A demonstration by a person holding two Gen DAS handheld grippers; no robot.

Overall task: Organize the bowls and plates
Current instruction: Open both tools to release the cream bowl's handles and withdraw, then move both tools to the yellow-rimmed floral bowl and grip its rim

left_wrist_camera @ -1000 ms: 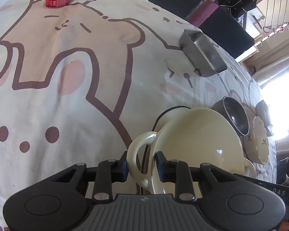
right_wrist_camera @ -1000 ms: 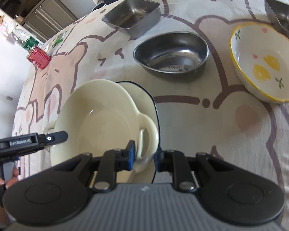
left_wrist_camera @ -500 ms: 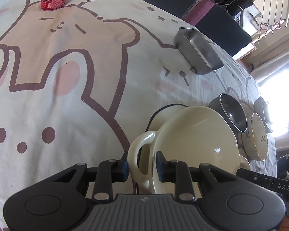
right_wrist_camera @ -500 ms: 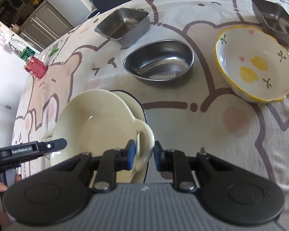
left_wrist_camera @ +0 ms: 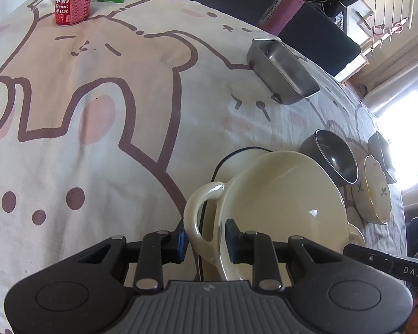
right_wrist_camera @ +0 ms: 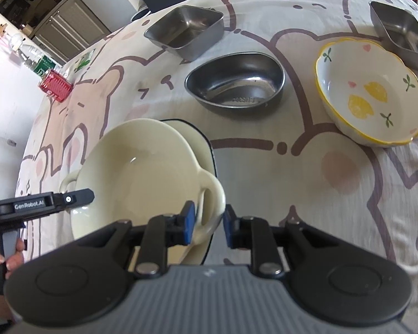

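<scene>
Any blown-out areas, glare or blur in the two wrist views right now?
Left wrist: window at right blown out, washing the far dishes; small specular spot on the cream bowl. Right wrist: evenly lit, slight blur at the right edge, reflections in the oval steel bowl. Both show fisheye bending.

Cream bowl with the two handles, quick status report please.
Left gripper shut on one handle. Right gripper straddling the other. Cream bowl over dark-rimmed plate. Nothing in the way.

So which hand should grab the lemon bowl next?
Right. The lemon bowl lies on the right gripper's side of the cream bowl; the left gripper is at the far handle, across the cream bowl.
</scene>
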